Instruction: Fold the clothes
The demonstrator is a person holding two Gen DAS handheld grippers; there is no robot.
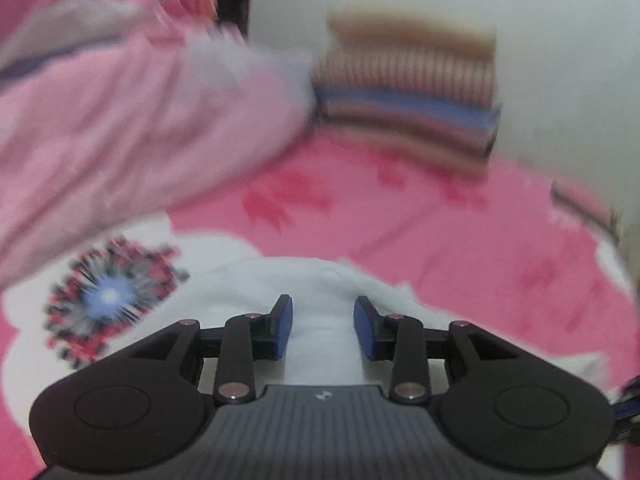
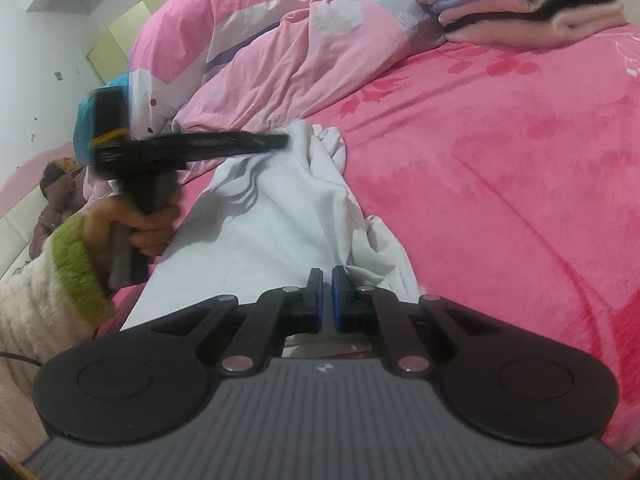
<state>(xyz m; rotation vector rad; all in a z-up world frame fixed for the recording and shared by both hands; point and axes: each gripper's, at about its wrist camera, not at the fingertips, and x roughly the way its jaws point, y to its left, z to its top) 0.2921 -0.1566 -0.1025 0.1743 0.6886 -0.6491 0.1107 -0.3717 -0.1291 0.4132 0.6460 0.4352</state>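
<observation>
A: Where's the white garment [image 2: 276, 216]?
B: Spread on the pink bed [image 2: 500, 184].
A: The tools?
B: Left tool [image 1: 322, 326] parted above the cloth; right tool [image 2: 327, 300] nearly closed at its edge.

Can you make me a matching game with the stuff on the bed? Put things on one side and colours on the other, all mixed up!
Things:
1. bed sheet
2. garment lying flat
3. sleeve cuff
4. gripper pads

Colours:
A. green
B. blue
C. bright pink
D. white

Pairs: 1-C, 2-D, 3-A, 4-B
</observation>
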